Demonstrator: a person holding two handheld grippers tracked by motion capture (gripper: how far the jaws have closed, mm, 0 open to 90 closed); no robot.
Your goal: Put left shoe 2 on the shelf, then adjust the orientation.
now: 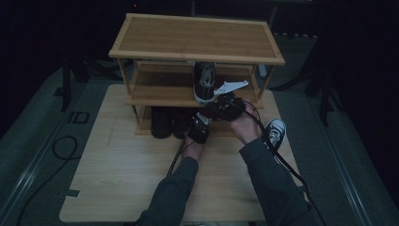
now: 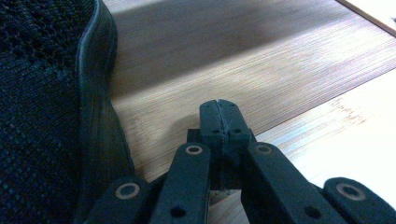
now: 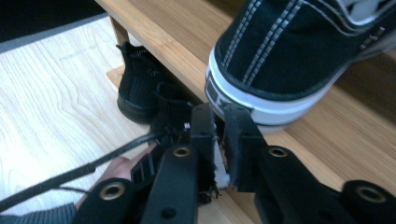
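A black-and-white sneaker (image 1: 205, 82) stands on the middle shelf of a bamboo shoe rack (image 1: 197, 37), heel toward me. In the right gripper view its heel (image 3: 247, 100) is just beyond my right gripper (image 3: 219, 114), whose jaws stand a narrow gap apart with nothing pressed between them. My right gripper (image 1: 225, 106) is at the shelf's front edge. Lower down, my left gripper (image 1: 198, 129) is at the bottom shelf. Its jaws (image 2: 219, 109) are shut and empty, just right of a black mesh shoe (image 2: 42, 102).
Dark shoes (image 1: 163, 122) fill the left of the bottom shelf; one (image 3: 135, 88) is beside the left hand. A second sneaker (image 1: 275, 131) lies on the wooden table (image 1: 117, 179) to the right of the rack. Cables (image 1: 282, 162) trail from both grippers.
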